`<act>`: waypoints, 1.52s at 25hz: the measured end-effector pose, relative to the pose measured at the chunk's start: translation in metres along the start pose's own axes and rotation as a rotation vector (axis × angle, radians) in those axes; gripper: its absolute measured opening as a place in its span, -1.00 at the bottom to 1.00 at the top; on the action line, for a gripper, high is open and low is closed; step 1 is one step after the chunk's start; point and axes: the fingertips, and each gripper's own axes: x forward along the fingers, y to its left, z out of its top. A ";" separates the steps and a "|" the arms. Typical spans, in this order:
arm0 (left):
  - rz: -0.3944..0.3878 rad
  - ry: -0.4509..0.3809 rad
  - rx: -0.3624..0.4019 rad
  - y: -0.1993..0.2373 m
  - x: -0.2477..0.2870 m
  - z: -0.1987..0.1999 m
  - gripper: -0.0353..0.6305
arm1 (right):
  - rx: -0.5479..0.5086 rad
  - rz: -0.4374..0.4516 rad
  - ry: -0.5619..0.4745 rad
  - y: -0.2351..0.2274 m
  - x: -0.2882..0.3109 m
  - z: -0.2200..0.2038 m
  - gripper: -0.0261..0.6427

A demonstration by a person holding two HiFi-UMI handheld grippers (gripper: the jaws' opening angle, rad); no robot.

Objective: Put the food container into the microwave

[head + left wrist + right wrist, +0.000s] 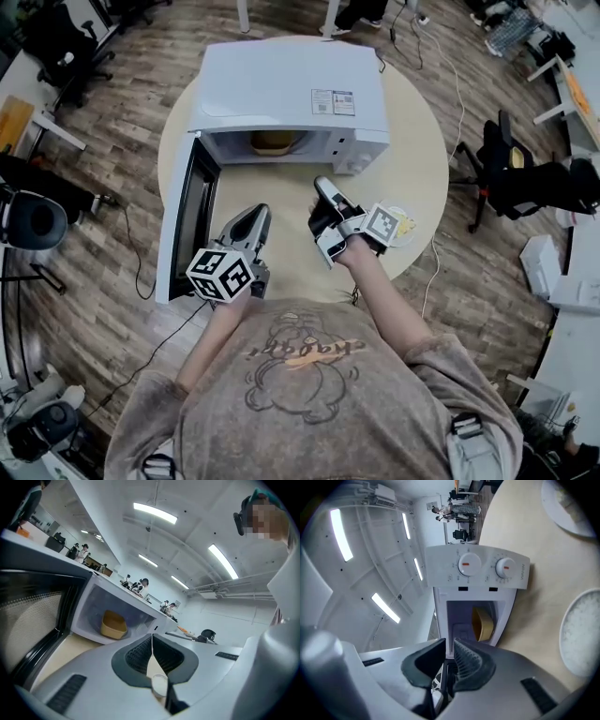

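Left gripper (255,216) and right gripper (324,187) hover clenched, empty: the container (275,142) already sits inside the open microwave (291,89).

Nothing can be read: the sticker (333,102) on the microwave (291,89), the print on the person's shirt (305,352) and the marks round the dials (469,565) are too small

Food container (275,142) inside open microwave (291,89)
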 end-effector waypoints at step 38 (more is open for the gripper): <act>-0.016 -0.026 0.111 0.004 0.014 0.016 -0.79 | -1.385 -0.345 0.055 0.041 -0.084 0.026 -0.93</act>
